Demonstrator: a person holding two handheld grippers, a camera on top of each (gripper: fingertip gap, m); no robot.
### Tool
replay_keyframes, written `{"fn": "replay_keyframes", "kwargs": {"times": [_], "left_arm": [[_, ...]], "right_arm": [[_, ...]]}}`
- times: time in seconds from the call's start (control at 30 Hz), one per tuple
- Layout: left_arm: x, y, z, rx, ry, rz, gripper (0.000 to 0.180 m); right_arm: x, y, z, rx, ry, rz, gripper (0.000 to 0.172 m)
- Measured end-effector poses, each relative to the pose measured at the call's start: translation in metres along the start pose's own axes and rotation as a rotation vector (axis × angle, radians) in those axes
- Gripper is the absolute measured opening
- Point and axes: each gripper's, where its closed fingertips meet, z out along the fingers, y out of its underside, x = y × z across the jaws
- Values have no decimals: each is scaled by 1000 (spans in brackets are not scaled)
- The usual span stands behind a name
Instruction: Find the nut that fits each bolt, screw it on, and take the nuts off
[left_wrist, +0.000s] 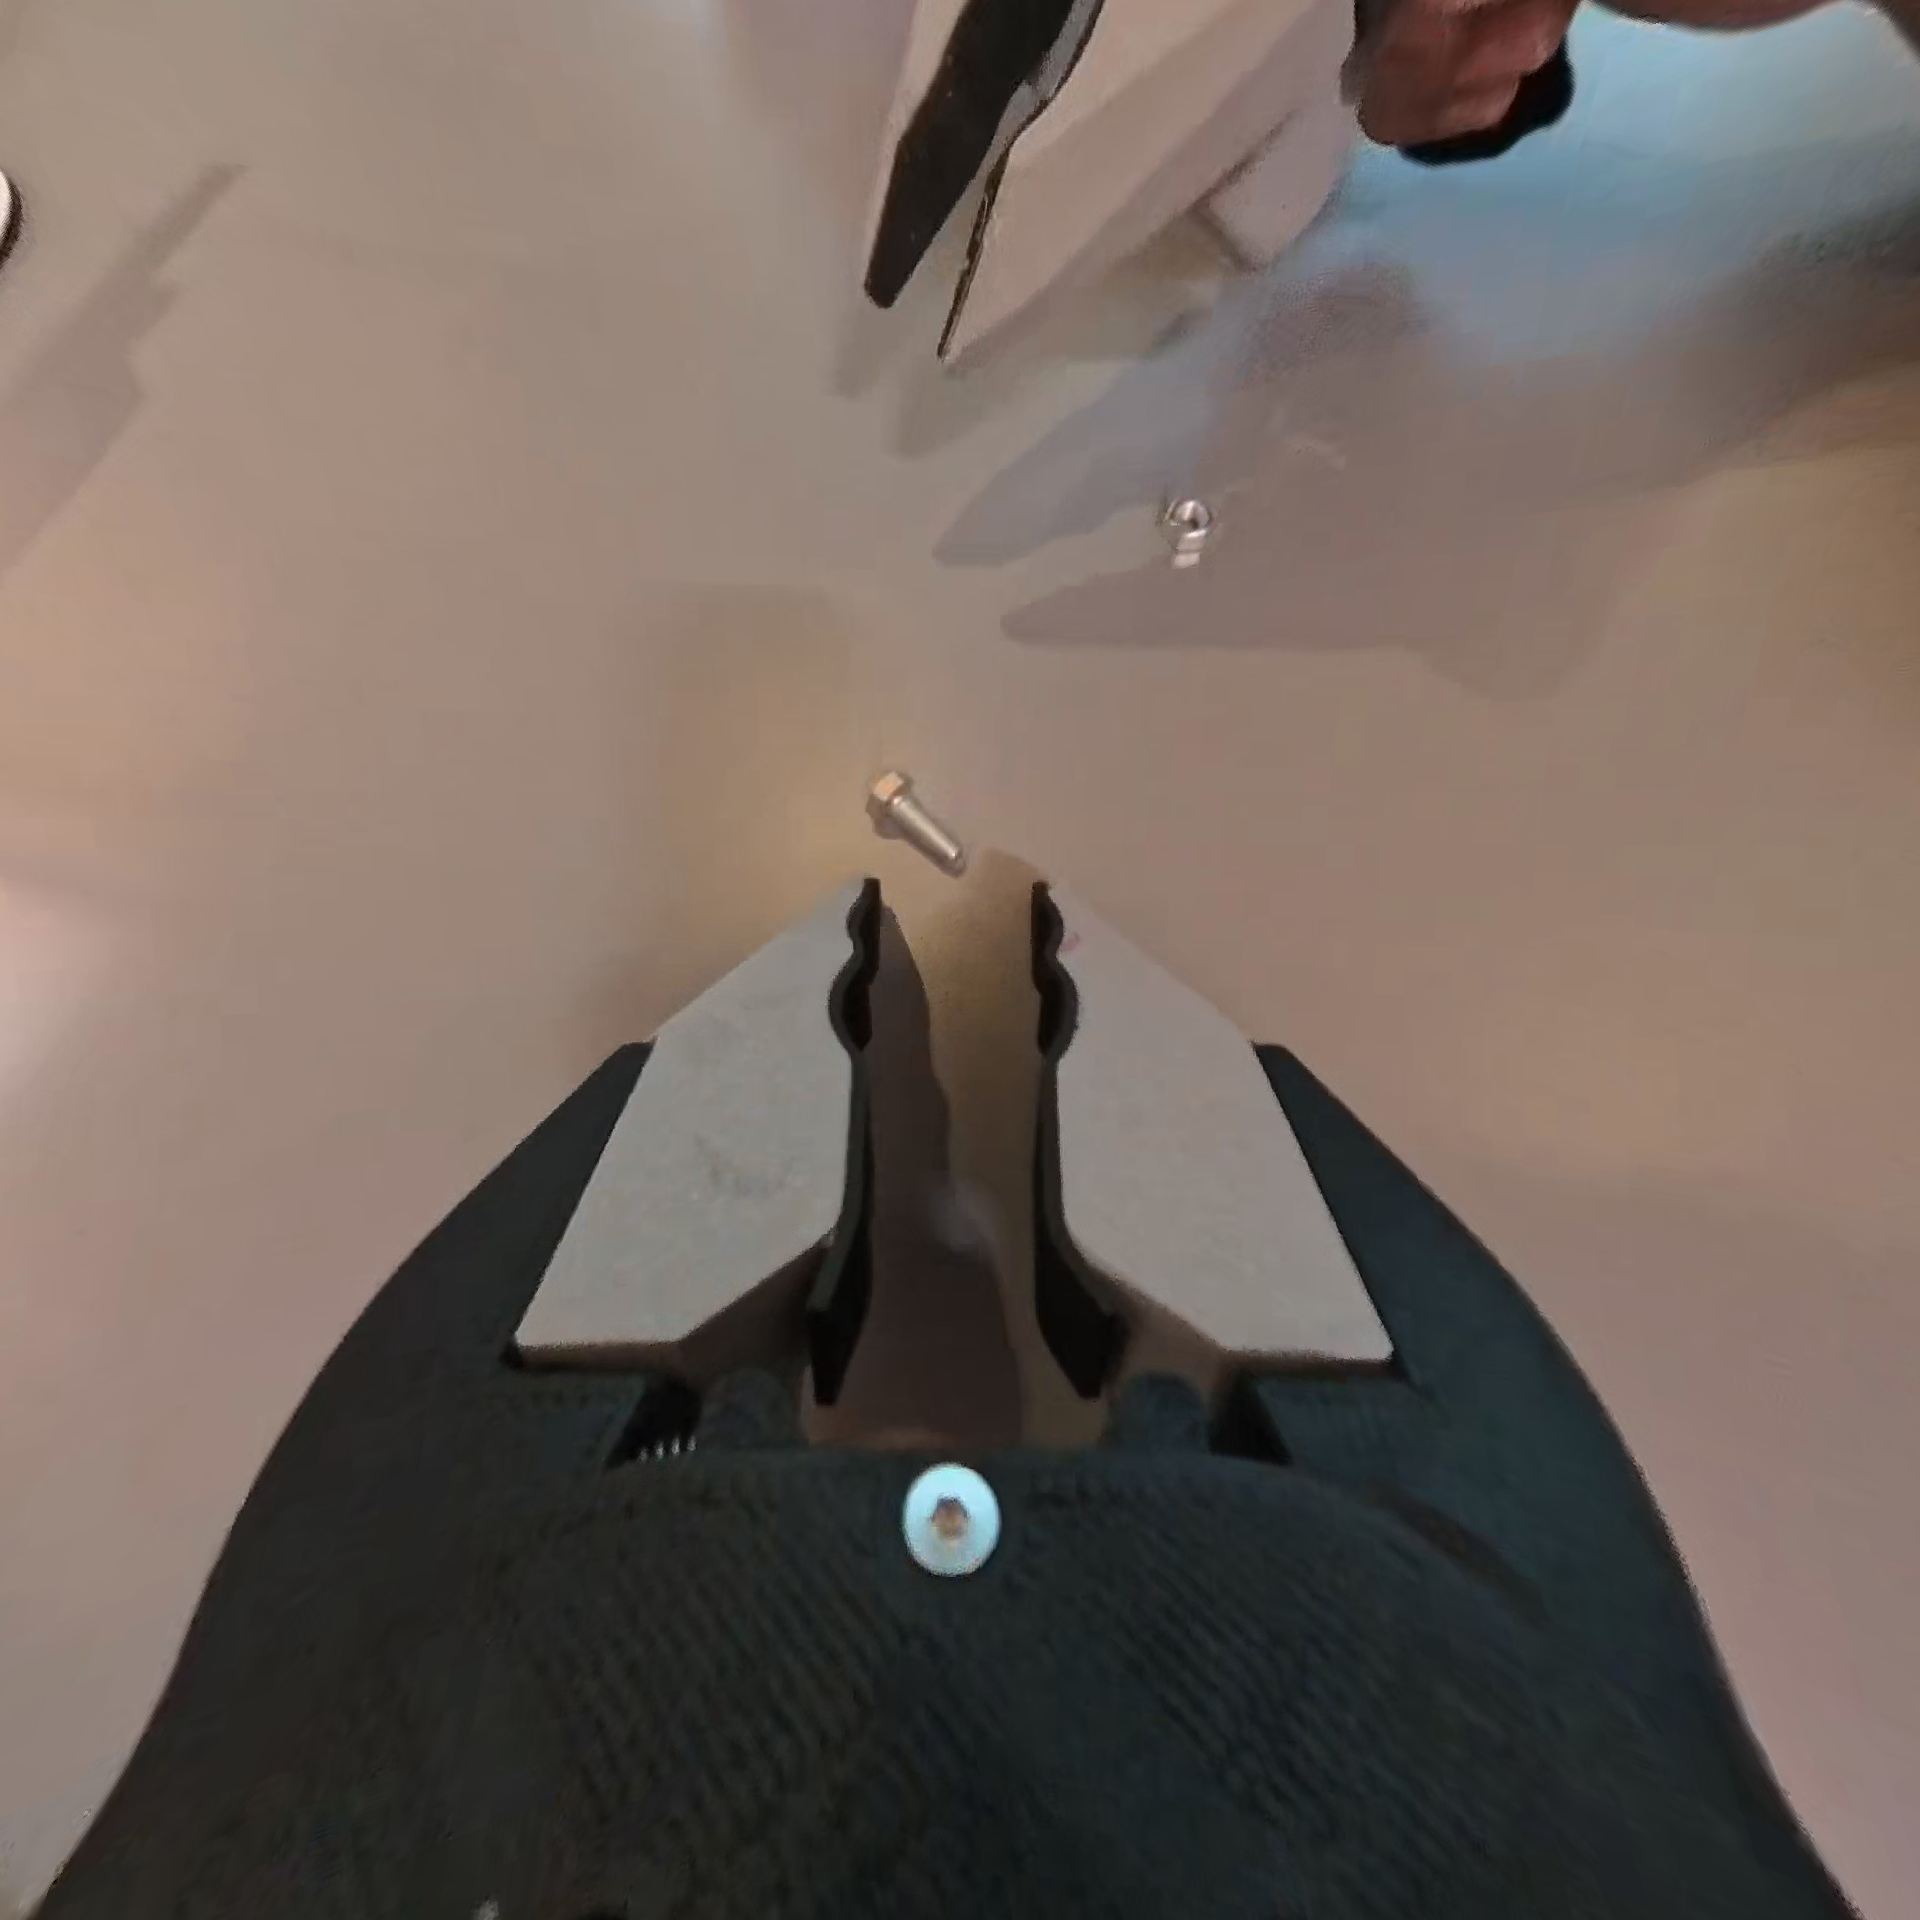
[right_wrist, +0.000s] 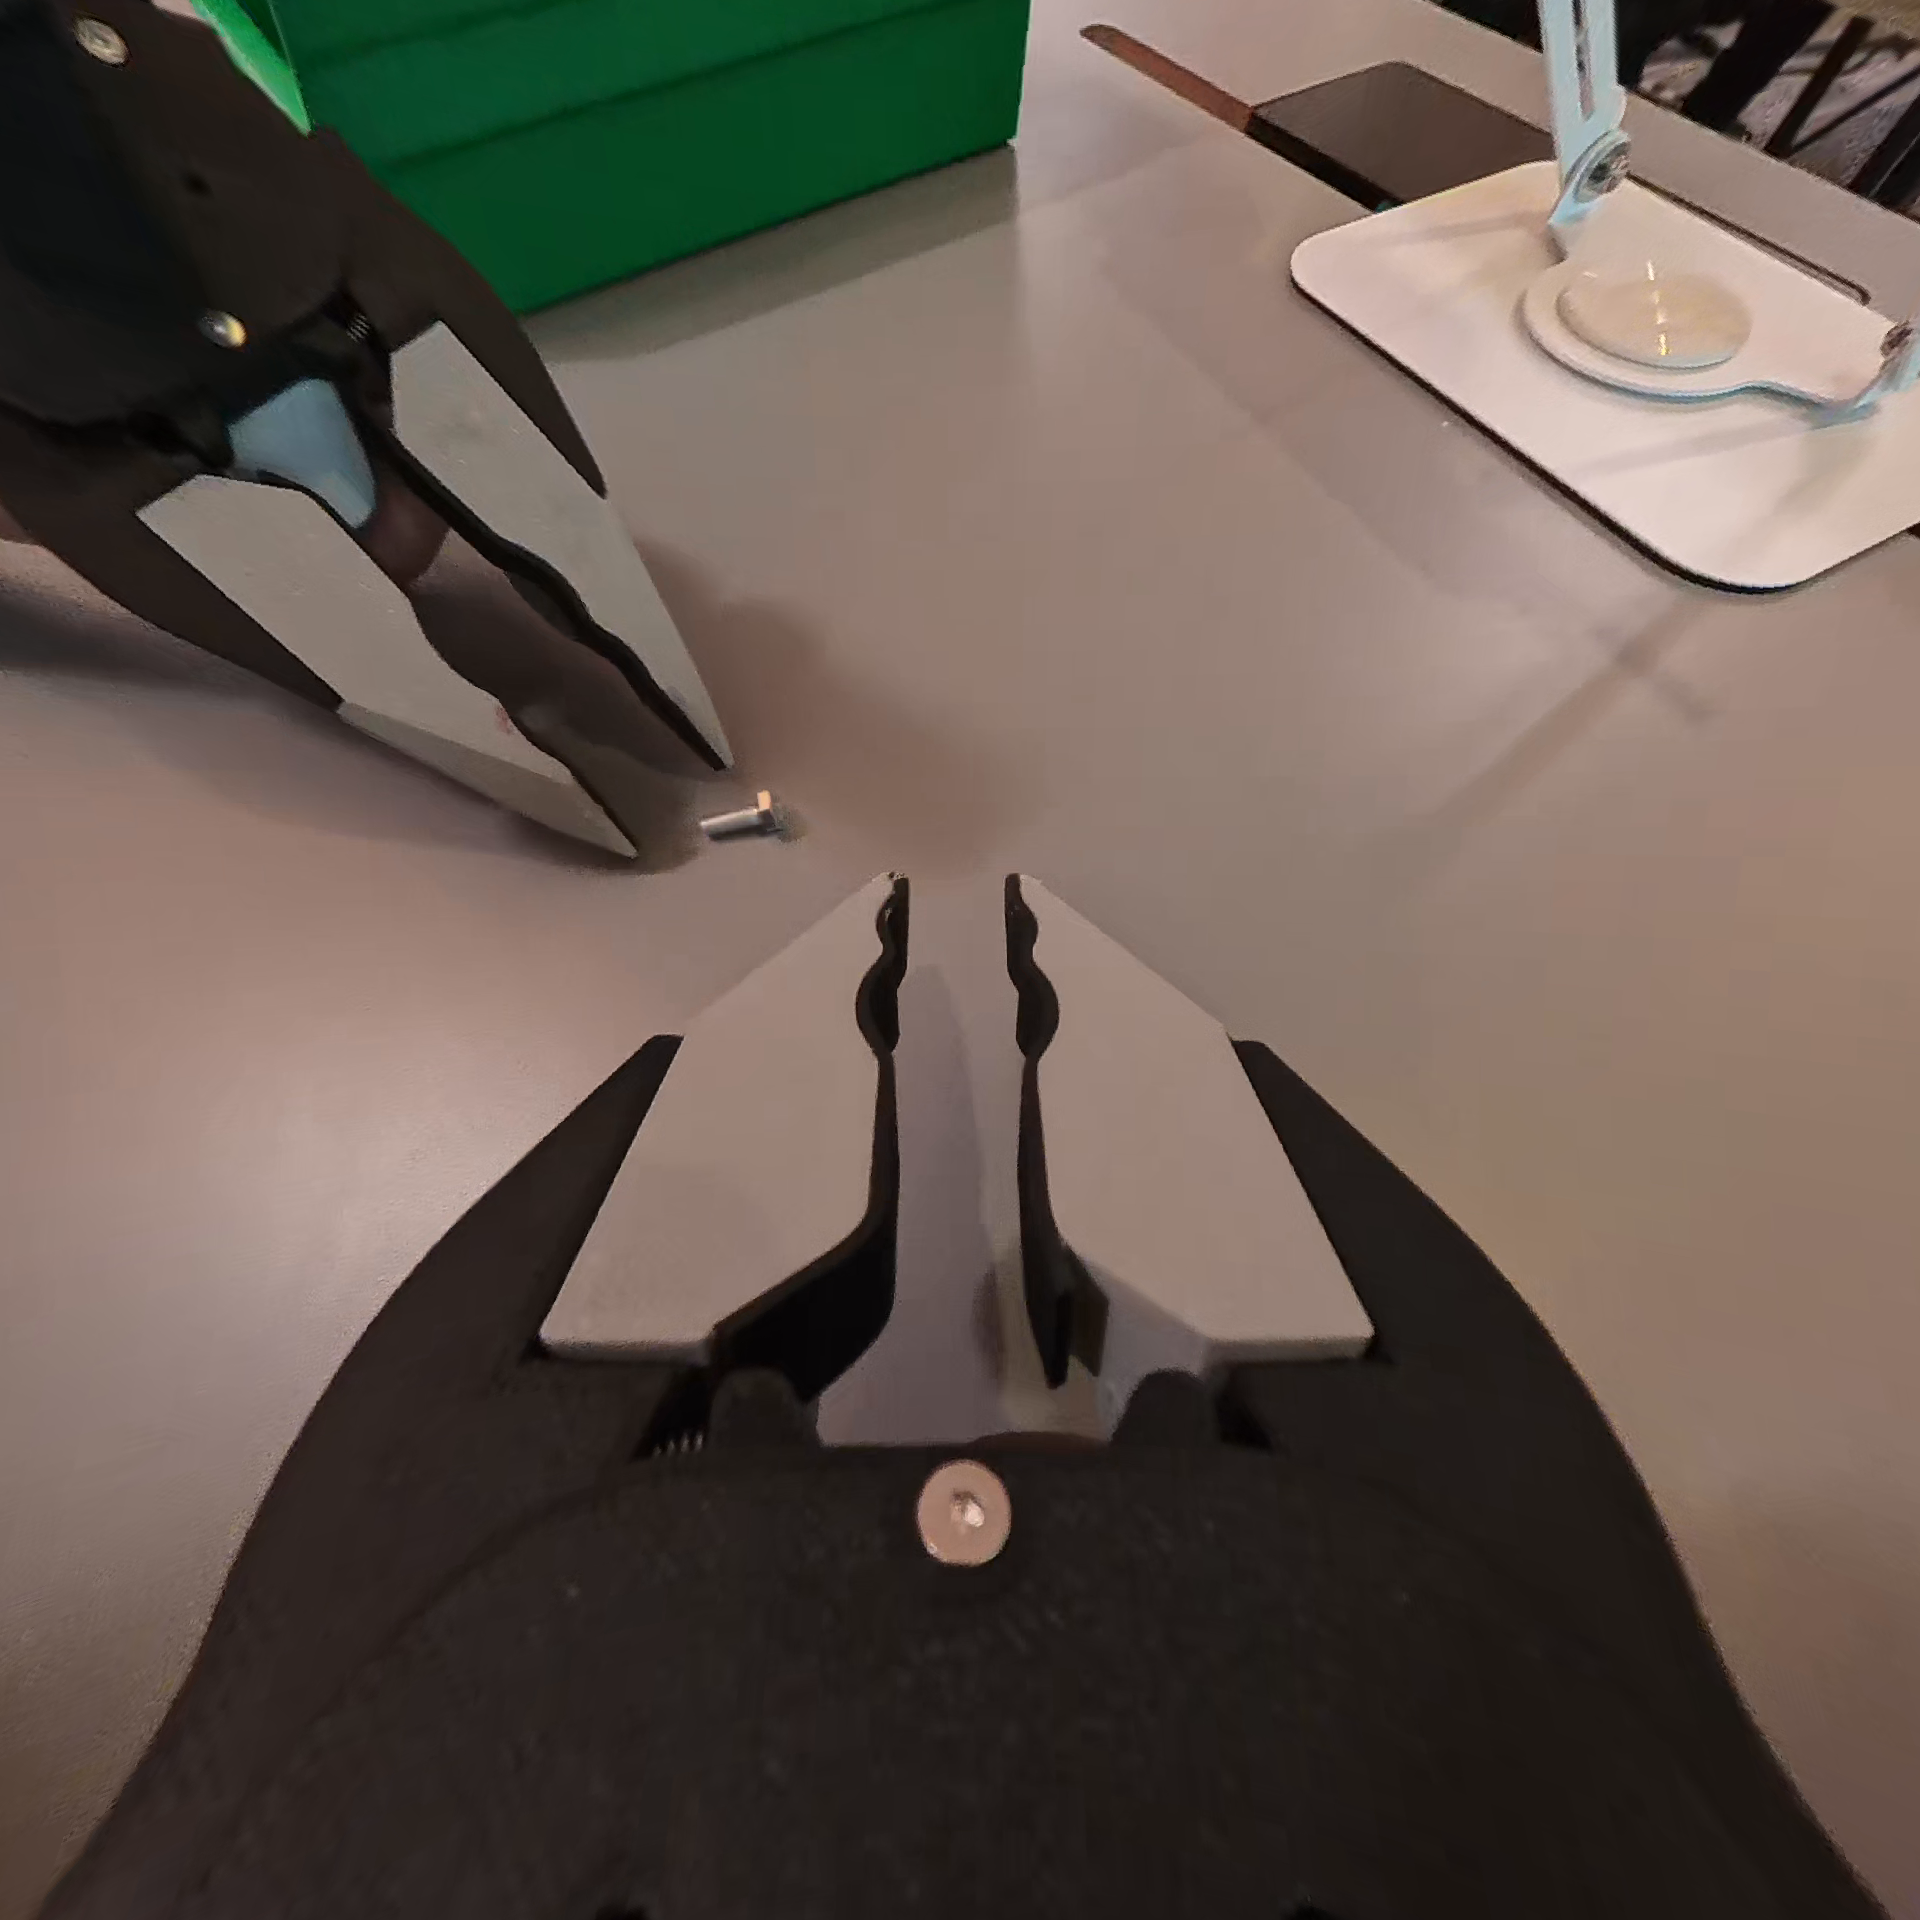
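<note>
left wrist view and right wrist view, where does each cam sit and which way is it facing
Left wrist view: on the left gripper, tilted down at the table; open fingers, bolt just ahead, nut and right gripper beyond.
Right wrist view: on the right gripper, looking across the table to a green box; its own open fingers show.
Shared: bolt, both grippers.

Left wrist view stares steeply down, close over the table (left_wrist: 416, 727); right wrist view looks lower and flatter across it; both share the small bolt (left_wrist: 914, 821) lying between.
</note>
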Motion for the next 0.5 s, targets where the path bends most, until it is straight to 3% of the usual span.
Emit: {"fn": "replay_keyframes", "kwargs": {"times": [0.13, 0.2, 0.37, 0.43, 0.5], "left_arm": [[-2, -11, 16, -15, -5, -64, 23], [-5, -11, 17, -49, -16, -25, 4], [-18, 4, 2, -298, -13, 363, 3], [-33, 6, -1, -392, -35, 406, 13], [-30, 3, -5, -415, 45, 357, 22]], "right_arm": [[-2, 0, -6, 22, -32, 34, 16], [0, -5, -12, 46, -19, 21, 15], [-5, -10, -20, 70, -44, 21, 15], [-9, -12, -21, 75, -41, -2, 15], [-13, -15, -22, 86, -46, -16, 15]]}}
